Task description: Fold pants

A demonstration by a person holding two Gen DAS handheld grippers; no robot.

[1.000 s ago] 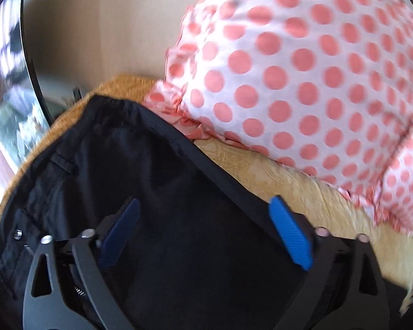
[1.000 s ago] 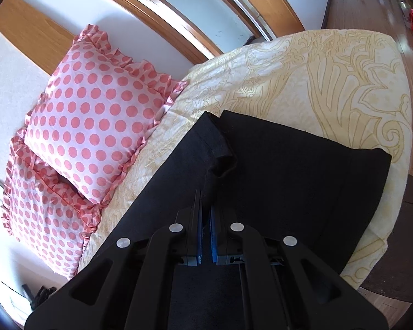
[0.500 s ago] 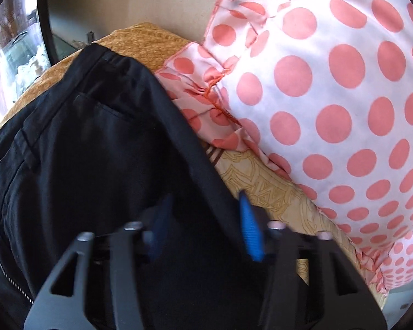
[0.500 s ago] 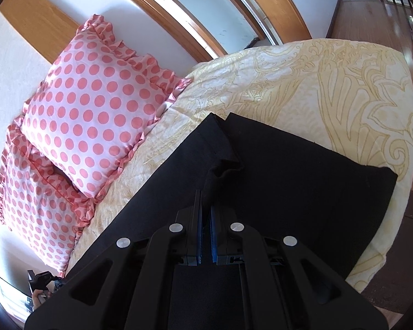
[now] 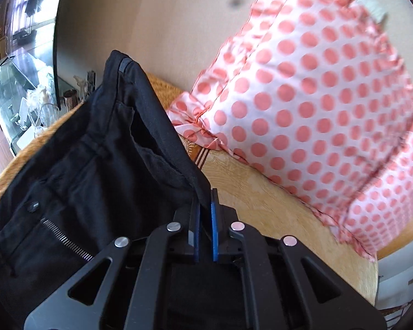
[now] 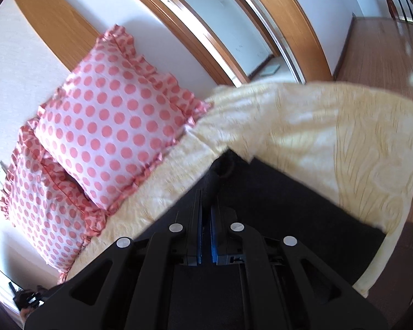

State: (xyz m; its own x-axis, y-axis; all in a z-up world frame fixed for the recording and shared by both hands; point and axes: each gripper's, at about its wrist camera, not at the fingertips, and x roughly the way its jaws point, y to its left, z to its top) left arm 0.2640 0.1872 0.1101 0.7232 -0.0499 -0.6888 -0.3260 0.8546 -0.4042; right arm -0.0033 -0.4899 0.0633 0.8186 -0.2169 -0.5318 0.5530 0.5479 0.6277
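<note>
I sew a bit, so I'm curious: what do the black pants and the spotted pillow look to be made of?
Pants: matte black woven cloth, probably cotton twill; it shows stitched seams, a metal zipper and a dark button, and no sheen. Pillow: smooth, thin printed fabric with a slight sheen on its ruffled edge, perhaps satin or polyester; the look alone cannot settle which.

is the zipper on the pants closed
No, the zipper on the pants lies open, its teeth bare below the button.
</note>
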